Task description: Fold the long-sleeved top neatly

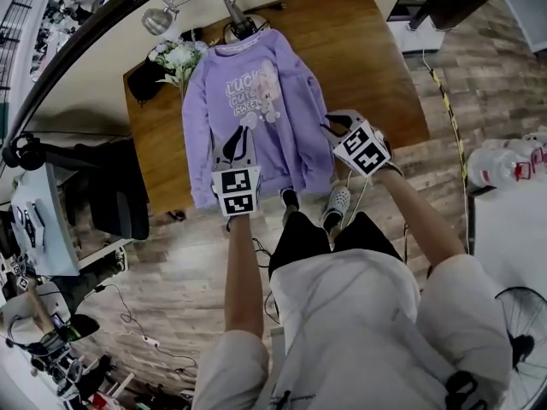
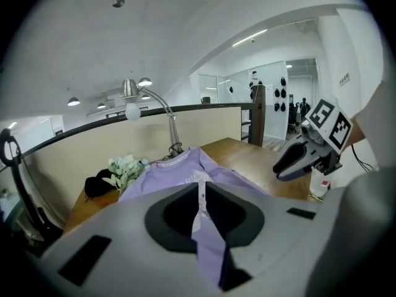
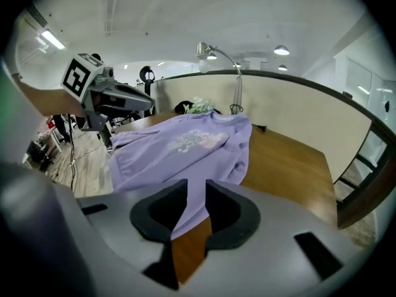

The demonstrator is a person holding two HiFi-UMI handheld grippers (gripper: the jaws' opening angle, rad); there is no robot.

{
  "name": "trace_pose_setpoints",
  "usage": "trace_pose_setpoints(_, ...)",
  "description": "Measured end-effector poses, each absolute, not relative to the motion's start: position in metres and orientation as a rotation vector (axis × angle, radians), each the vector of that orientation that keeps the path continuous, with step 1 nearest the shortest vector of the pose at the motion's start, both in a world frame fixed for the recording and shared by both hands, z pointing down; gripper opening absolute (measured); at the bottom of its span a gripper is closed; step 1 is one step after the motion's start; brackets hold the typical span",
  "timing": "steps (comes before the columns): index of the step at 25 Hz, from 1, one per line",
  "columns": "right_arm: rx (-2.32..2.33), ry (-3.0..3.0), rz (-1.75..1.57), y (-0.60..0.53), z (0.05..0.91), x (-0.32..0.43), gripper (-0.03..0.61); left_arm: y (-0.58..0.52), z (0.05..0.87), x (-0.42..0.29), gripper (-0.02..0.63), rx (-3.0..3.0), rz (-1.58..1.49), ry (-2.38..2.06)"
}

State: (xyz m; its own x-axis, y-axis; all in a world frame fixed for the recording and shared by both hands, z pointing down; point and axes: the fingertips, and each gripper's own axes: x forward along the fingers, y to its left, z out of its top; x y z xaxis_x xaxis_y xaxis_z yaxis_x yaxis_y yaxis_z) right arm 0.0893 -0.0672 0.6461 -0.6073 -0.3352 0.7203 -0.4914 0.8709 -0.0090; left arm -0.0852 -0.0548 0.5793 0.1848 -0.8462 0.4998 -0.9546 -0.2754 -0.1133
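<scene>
A purple long-sleeved top (image 1: 256, 118) with a printed chest lies flat on the wooden table (image 1: 367, 49), collar at the far end and hem at the near edge. My left gripper (image 1: 242, 131) hovers over the top's lower left part, its jaws shut to a thin slit; no cloth hangs from it in the right gripper view. My right gripper (image 1: 329, 128) hovers at the top's lower right edge. Its jaws stand slightly apart, and through the gap I see the top (image 3: 185, 144) and bare table (image 3: 284, 159), with nothing gripped.
A desk lamp (image 1: 162, 17), a bunch of pale flowers (image 1: 178, 56) and a black object (image 1: 145, 79) crowd the table's far left corner. The person's shoes (image 1: 338, 202) stand at the near edge. An office chair (image 1: 111, 186) is left, and bottles (image 1: 496, 165) are right.
</scene>
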Motion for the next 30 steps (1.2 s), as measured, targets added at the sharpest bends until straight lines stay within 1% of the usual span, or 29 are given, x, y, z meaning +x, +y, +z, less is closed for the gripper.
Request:
trace_pose_setpoints(7,0.449,-2.241,0.292,0.045,0.7,0.121,0.1,-0.013,0.613,-0.028,0.041,2.221,0.715,-1.658)
trace_pose_setpoints(13,0.409,-2.24,0.413,0.102,0.728,0.128,0.104,0.003,0.631,-0.004,0.041,2.208,0.714,-1.629)
trace_pose_setpoints(16,0.397,-2.247,0.461,0.117,0.735,0.123,0.141,0.011,0.636,0.003,0.041,2.204,0.713,-1.626)
trace_pose_setpoints(19,0.414,-2.245,0.407,0.122,0.739,0.113,0.187,0.017,0.638,0.006,0.041,2.195,0.721,-1.629)
trace_pose_setpoints(20,0.435,-2.234,0.383,0.121,0.742,0.111,0.187,0.019,0.638,0.006,0.041,2.191,0.723,-1.63)
trace_pose_setpoints(21,0.465,-2.22,0.361,0.118,0.744,0.111,0.16,0.02,0.639,0.006,0.041,2.186,0.724,-1.631)
trace_pose_setpoints(22,0.5,-2.21,0.344,0.112,0.744,0.112,0.07,0.021,0.639,0.006,0.041,2.183,0.724,-1.632)
trace_pose_setpoints(23,0.531,-2.209,0.339,0.106,0.741,0.115,0.02,0.022,0.639,0.006,0.041,2.182,0.723,-1.632)
trace_pose_setpoints(27,0.599,-2.269,0.322,0.087,0.71,0.134,0.02,0.025,0.635,0.005,0.04,2.189,0.733,-1.635)
trace_pose_setpoints(30,0.682,-2.311,0.264,0.06,0.677,0.164,0.02,0.022,0.628,0.009,0.04,2.193,0.721,-1.645)
